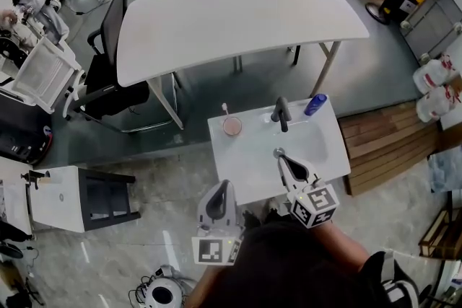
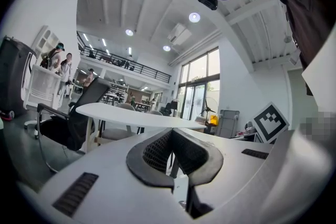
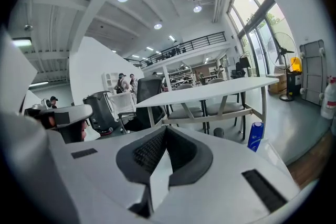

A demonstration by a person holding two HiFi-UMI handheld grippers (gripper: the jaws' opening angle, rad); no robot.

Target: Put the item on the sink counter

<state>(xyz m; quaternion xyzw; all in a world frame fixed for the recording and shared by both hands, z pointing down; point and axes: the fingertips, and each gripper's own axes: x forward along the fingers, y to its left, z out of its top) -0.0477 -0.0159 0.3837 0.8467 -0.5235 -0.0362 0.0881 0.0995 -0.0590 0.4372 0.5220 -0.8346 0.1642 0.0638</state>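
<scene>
Left tongs (image 1: 223, 185) pinched together at the tips, nothing between them, held at the near left edge of the sink desk (image 1: 238, 169). Right tongs (image 1: 281, 156) also pressed together and empty, held over the basin (image 1: 310, 144) with the tips just beside the drain (image 1: 279, 151). Faucet (image 1: 281, 114) sits straight beyond the right tongs, at the back rim of the basin. Pink cup (image 1: 231, 127) stands on the sink desk beyond the left tongs and left of the faucet, with a toothbrush (image 1: 225, 110) in it, head sticking up over the rim. Blue bottle (image 1: 315, 104) is on the far right corner of the sink desk, beyond and to the right of the right tongs, well apart from both tongs; the right gripper view shows it to the right of the closed tips. Neither tongs touches the cup or the bottle. Large white table (image 1: 238, 18) stands beyond the sink desk, with a black office chair (image 1: 115, 76) at its left end.
</scene>
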